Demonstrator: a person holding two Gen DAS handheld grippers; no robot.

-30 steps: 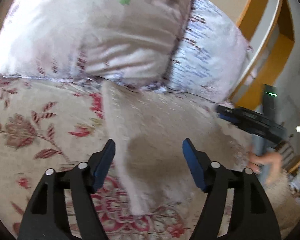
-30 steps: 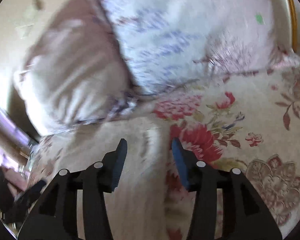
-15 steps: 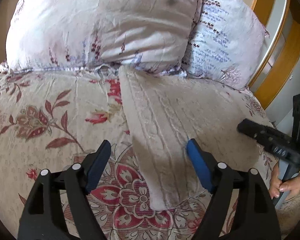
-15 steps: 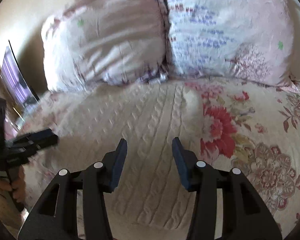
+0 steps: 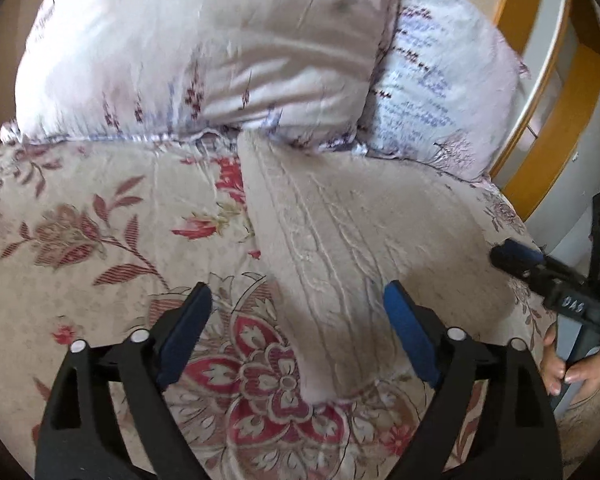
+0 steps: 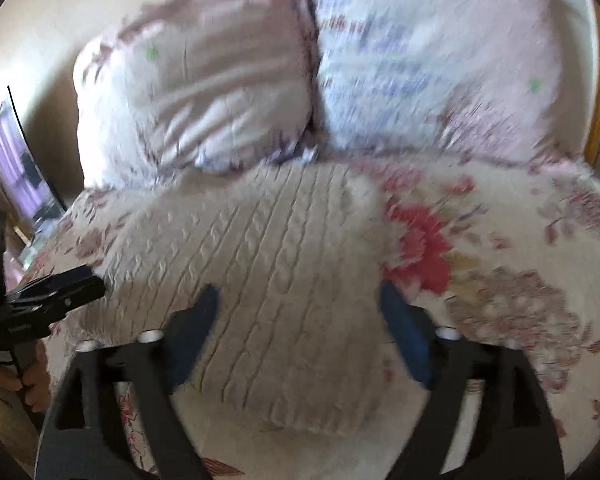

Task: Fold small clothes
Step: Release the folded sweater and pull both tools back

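Nearest, the left hand-held gripper [image 5: 298, 334] points down at a slant over the bed [image 5: 80, 240], jaws opening wide, nothing pressed between them; the near left corner of the knitted garment [image 5: 340, 248] lies below the gap. The right hand-held gripper [image 6: 300, 328], pitched the same way, is also opening, empty, over the garment's near right part. The cream cable-knit piece lies flat on the floral bedspread, seemingly folded into a compact block, its far edge touching the pillows [image 5: 220, 52]. Judged: one fold laid and released; further folds may remain.
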